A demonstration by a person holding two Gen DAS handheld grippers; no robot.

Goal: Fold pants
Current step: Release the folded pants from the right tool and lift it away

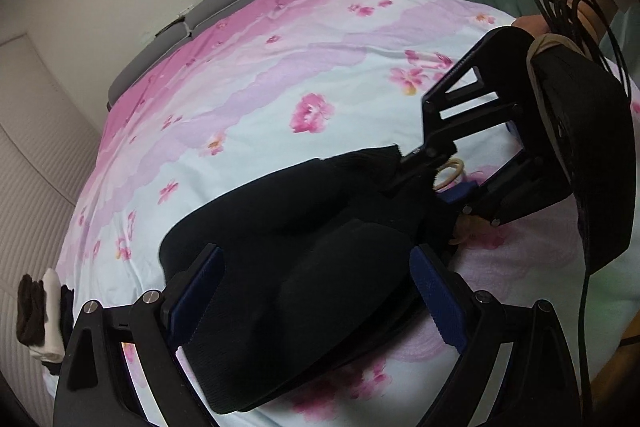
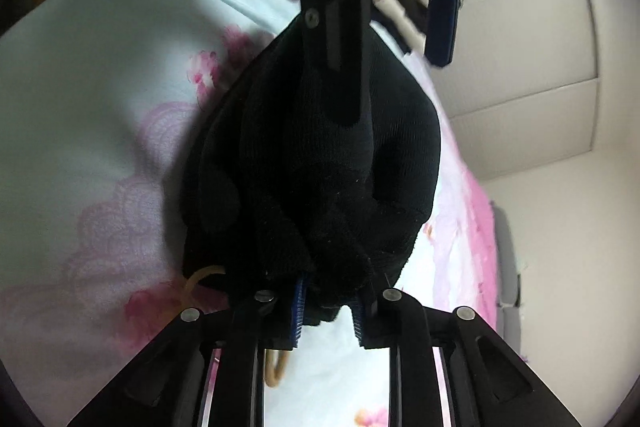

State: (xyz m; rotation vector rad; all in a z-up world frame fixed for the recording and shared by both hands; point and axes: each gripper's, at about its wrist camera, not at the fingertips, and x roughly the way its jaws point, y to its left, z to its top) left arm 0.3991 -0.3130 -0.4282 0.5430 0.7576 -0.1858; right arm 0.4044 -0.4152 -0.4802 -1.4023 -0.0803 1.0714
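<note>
The black pants (image 1: 304,247) lie bunched and folded on a floral bedspread (image 1: 256,99). My left gripper (image 1: 316,291) is open, its blue-padded fingers (image 1: 200,291) straddling the near end of the pants. My right gripper (image 1: 420,163) is shut on the far end of the pants. In the right wrist view the pants (image 2: 312,163) bulge out from my right gripper (image 2: 328,303), whose pads pinch the cloth. The left gripper (image 2: 392,27) shows at the top of that view, open over the pants.
A grey headboard (image 1: 224,15) stands at the far end of the bed. Dark and white socks (image 1: 40,311) hang at the bed's left edge. A white wardrobe (image 2: 520,75) stands beyond the bed. A rubber band (image 1: 450,173) hangs by the right gripper.
</note>
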